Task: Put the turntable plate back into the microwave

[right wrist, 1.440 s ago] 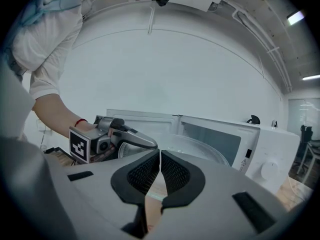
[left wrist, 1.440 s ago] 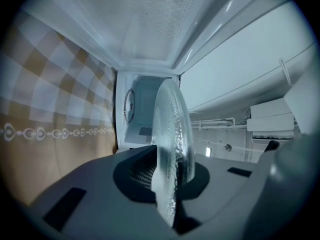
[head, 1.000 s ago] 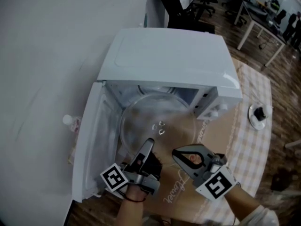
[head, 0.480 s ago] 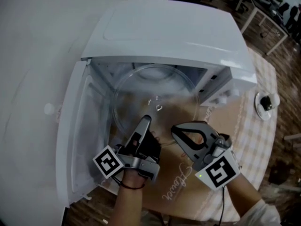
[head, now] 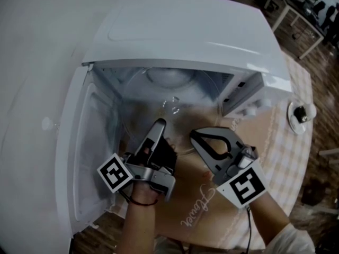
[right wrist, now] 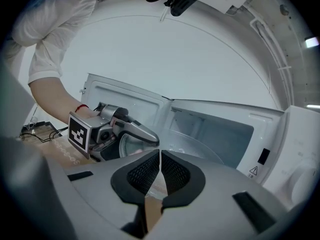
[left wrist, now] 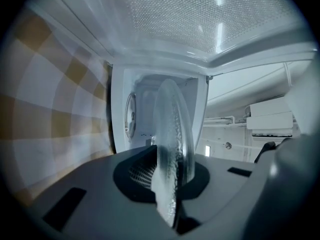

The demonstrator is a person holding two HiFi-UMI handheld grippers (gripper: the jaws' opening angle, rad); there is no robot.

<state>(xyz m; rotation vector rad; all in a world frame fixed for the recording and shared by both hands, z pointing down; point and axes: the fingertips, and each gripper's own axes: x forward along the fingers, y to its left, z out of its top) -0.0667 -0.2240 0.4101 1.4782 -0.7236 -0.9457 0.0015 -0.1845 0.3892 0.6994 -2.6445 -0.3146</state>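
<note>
**Head view.** The white microwave (head: pixel 185 36) stands with its door (head: pixel 79 157) swung open to the left. The glass turntable plate (head: pixel 172 107) lies partly inside the cavity, its near rim projecting over the brown mat (head: pixel 196 210) in front. The left gripper (head: pixel 158 125) and the right gripper (head: pixel 193 135) both reach to that near rim, side by side. A checked tablecloth (head: pixel 286 157) covers the table at right.

**Left gripper view.** The left gripper (left wrist: pixel 170 173) is clamped on the turntable plate (left wrist: pixel 172 129) – the glass appears edge-on, rising from between the two pads toward the cavity. The checked tablecloth (left wrist: pixel 40 109) fills the left of the frame.

**Right gripper view.** The pads of the right gripper (right wrist: pixel 160 171) nearly meet – only a thin pale sliver of the plate rim sits pinched between them. The turntable plate (right wrist: pixel 200 151) extends beyond into the microwave (right wrist: pixel 220 129). The left gripper (right wrist: pixel 115 131) holds the same rim at left, in front of the open door (right wrist: pixel 125 101).
</note>
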